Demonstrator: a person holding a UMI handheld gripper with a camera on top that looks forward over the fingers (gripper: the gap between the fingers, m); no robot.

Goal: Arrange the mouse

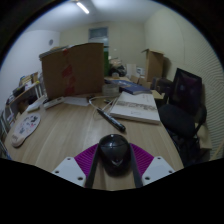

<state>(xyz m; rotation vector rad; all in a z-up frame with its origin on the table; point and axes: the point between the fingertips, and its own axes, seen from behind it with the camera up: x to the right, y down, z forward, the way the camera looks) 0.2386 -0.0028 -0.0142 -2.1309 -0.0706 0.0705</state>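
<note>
A black computer mouse (113,151) sits between my two fingers, whose purple pads (86,157) press against its left and right sides. My gripper (113,160) is shut on the mouse and holds it over the near part of the wooden table (70,130). The mouse hides the table just beneath it.
A black marker (111,121) lies just ahead of the mouse. An open book (135,106) lies beyond it to the right. A large cardboard box (72,70) stands at the far left. A black office chair (186,100) stands at the table's right side. Papers (25,127) lie at the left edge.
</note>
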